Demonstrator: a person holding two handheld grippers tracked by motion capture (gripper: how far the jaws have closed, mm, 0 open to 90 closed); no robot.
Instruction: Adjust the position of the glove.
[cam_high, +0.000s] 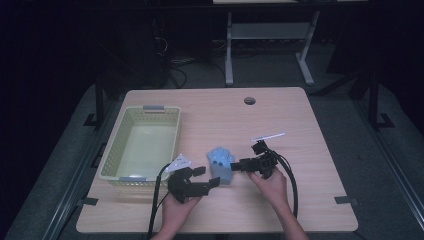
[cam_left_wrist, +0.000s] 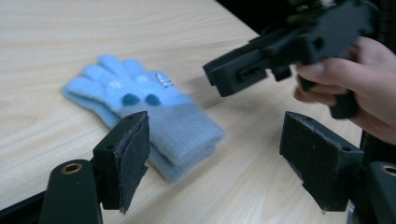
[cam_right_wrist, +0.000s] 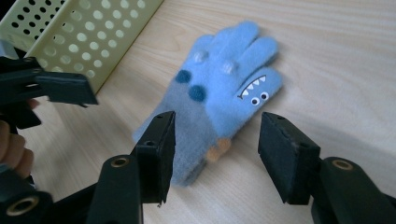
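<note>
Approach step by look of it, nothing gripped yet.

Left gripper (cam_high: 206, 176) fingers wide apart, empty, aimed at cuff end of blue monster glove (cam_high: 220, 164) from near-left.

Right gripper (cam_high: 239, 164) fingers equally spread, empty, just beside glove's right edge.

Glove flat on bench (cam_high: 300, 115) between both, cuff toward person.

Next likely: close on cuff, lift.

Yellow perforated basket (cam_high: 111, 150) beyond left, probable destination.

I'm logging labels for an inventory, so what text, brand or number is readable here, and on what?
None can be read.
The blue glove carries only a stitched monster face, no letters.
The yellow basket shows plain grey tabs on its rim.
The white strip on the table is too small to tell.
</note>
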